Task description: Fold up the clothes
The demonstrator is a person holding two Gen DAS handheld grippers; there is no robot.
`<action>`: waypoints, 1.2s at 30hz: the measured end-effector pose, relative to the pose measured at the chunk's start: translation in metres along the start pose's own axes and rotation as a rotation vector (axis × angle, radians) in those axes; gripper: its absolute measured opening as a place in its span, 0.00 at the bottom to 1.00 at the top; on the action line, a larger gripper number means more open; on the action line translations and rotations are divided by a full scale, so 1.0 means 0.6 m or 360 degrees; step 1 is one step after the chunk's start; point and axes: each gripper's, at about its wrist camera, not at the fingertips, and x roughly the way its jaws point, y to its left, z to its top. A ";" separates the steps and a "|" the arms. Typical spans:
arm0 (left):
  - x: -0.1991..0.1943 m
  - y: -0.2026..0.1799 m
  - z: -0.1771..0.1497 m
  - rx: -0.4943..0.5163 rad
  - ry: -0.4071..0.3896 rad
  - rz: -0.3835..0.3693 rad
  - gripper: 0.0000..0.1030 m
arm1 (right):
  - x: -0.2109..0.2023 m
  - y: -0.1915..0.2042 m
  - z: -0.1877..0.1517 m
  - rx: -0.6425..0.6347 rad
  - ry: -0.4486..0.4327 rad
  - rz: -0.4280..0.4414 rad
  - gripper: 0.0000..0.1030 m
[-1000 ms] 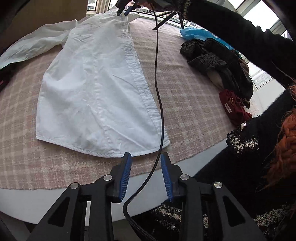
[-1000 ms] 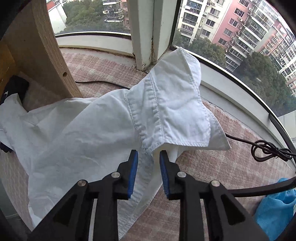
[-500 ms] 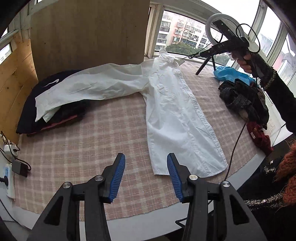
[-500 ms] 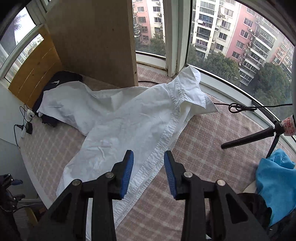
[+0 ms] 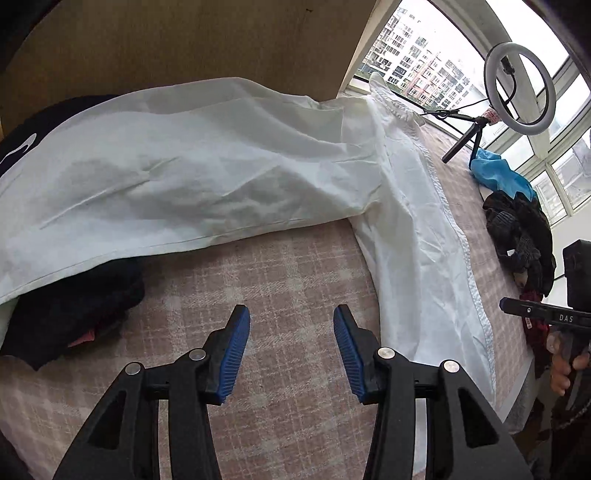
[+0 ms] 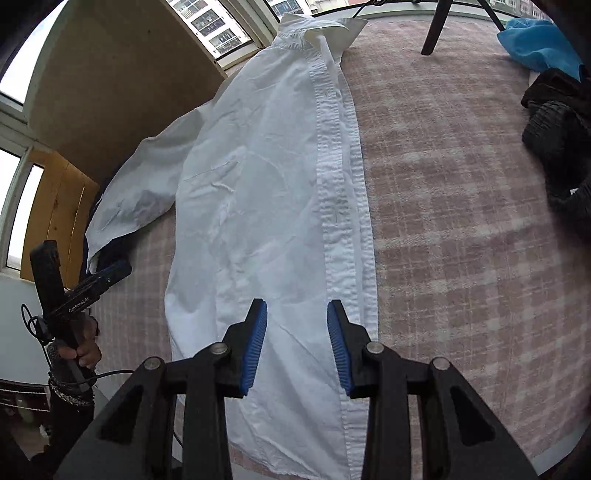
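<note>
Both grippers had left the white shirt [image 6: 258, 192]: since the earlier frames I had carried the right gripper [image 6: 293, 345] from its collar [image 6: 314, 31] to above the lower placket, and the left gripper [image 5: 290, 352] from the hem to the bare checked tablecloth [image 5: 280, 280] beside the body. Left jaws stood apart, empty; right jaws stood apart over the fabric, gripping nothing. The shirt lay flat along the cloth, collar toward the window, hem near the table's front edge, its buttoned placket forming the straight right edge. One sleeve [image 5: 177, 173] stretched sideways from the shirt, draped over a dark clothes pile [image 5: 70, 314]. Right of the placket the cloth was open up to a blue garment [image 6: 535, 44] and dark garments [image 6: 561, 133]. A ring light [image 5: 519, 92] stood beyond the collar.
</note>
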 end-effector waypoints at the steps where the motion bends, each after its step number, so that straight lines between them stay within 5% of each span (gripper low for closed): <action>1: 0.010 0.000 0.009 -0.0012 0.0011 -0.0037 0.44 | 0.010 -0.002 0.005 0.0027 -0.0007 -0.0033 0.33; 6: 0.036 0.003 0.038 -0.0003 0.0025 -0.0071 0.44 | 0.029 -0.037 0.088 0.0132 -0.0104 -0.0209 0.33; 12: 0.054 0.021 0.062 -0.0058 0.0044 -0.0056 0.44 | 0.075 -0.046 0.196 0.0102 -0.0006 -0.0176 0.42; 24: 0.078 0.003 0.078 -0.0080 0.0041 -0.0035 0.46 | 0.108 -0.023 0.227 -0.0052 0.0114 -0.0075 0.42; 25: 0.080 0.000 0.081 -0.0082 0.0040 -0.0034 0.46 | 0.112 -0.018 0.227 -0.0090 0.0125 -0.0085 0.40; 28: 0.087 -0.006 0.090 -0.0106 0.0041 -0.0054 0.47 | 0.121 -0.005 0.228 -0.0210 0.0155 -0.0162 0.04; 36: 0.073 0.020 0.106 -0.0278 -0.0047 -0.0117 0.44 | 0.122 -0.008 0.243 -0.0304 0.0119 -0.0362 0.04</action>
